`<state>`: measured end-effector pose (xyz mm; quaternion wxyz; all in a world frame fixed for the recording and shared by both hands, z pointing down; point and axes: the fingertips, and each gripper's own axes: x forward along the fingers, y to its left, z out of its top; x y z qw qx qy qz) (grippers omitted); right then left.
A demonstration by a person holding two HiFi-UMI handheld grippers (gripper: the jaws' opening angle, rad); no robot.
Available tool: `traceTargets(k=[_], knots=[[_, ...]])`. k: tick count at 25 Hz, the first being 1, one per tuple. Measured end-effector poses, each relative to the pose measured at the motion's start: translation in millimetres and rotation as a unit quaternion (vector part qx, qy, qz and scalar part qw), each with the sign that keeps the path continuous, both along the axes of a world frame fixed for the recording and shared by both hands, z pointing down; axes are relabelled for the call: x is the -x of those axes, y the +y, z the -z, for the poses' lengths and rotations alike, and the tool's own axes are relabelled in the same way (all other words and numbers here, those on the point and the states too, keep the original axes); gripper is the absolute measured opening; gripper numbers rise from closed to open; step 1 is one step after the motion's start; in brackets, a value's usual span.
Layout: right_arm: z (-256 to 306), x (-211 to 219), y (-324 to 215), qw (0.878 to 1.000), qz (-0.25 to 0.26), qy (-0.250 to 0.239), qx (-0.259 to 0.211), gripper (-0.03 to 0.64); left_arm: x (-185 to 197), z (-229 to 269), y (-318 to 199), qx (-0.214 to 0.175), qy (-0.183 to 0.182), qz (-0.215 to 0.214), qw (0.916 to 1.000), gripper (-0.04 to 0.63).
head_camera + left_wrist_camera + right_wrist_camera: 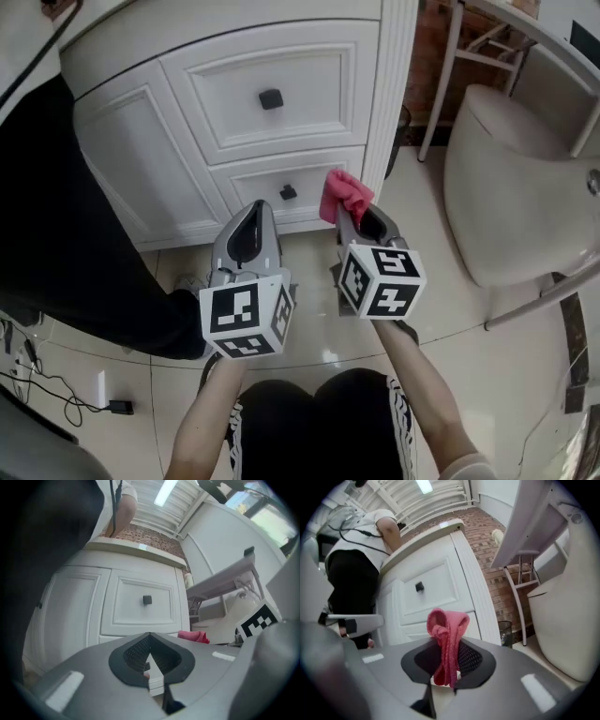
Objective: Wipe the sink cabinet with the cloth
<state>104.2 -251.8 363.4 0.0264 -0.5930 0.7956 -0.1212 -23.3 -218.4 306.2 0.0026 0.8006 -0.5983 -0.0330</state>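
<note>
The white sink cabinet with black drawer knobs stands just ahead of both grippers. My right gripper is shut on a pink cloth, which sticks up from the jaws close to the lower drawer and the cabinet's right corner post. In the right gripper view the cloth hangs bunched between the jaws of that gripper, with the cabinet behind it. My left gripper is shut with nothing in it, a little below the lower drawer. Its own view shows that gripper facing the upper drawer and the cloth.
A person in black leans at the cabinet's left side. A white toilet sits at the right, with a metal frame and a small bin between it and the cabinet. Cables lie on the tiled floor at the lower left.
</note>
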Motion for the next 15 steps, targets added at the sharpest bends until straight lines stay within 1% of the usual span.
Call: traceTargets(k=[2, 4, 5, 7, 8, 9, 10, 12, 13, 15], knots=[[46, 13, 29, 1.0, 0.005, 0.0, -0.029, 0.063, -5, 35, 21, -0.015, 0.019, -0.012, 0.9996, 0.016], [81, 19, 66, 0.998, 0.006, 0.027, -0.05, 0.063, -4, 63, 53, -0.026, 0.019, -0.008, 0.9995, 0.017], [95, 21, 85, 0.998, 0.005, 0.031, -0.053, 0.063, -2, 75, 72, -0.029, 0.018, -0.004, 0.9994, 0.017], [123, 27, 121, 0.998, 0.003, 0.004, -0.067, 0.063, 1, 96, 105, -0.04, 0.022, 0.0, 0.9989, 0.016], [136, 30, 135, 0.997, -0.002, -0.011, -0.083, 0.063, 1, 103, 117, -0.048, 0.022, -0.002, 0.9986, 0.017], [147, 34, 147, 0.995, -0.009, -0.014, -0.103, 0.063, -1, 109, 127, -0.058, 0.02, -0.007, 0.9981, 0.017], [153, 37, 155, 0.992, -0.015, -0.003, -0.123, 0.063, -3, 112, 134, -0.069, 0.019, -0.012, 0.9974, 0.017], [153, 41, 164, 0.988, -0.027, 0.041, -0.145, 0.063, -1, 113, 142, -0.089, 0.021, -0.012, 0.9958, 0.016], [151, 41, 166, 0.987, -0.032, 0.057, -0.147, 0.061, 3, 113, 143, -0.094, 0.025, -0.006, 0.9952, 0.015], [149, 40, 167, 0.986, -0.038, 0.063, -0.148, 0.061, 8, 112, 142, -0.097, 0.03, 0.003, 0.9949, 0.015]])
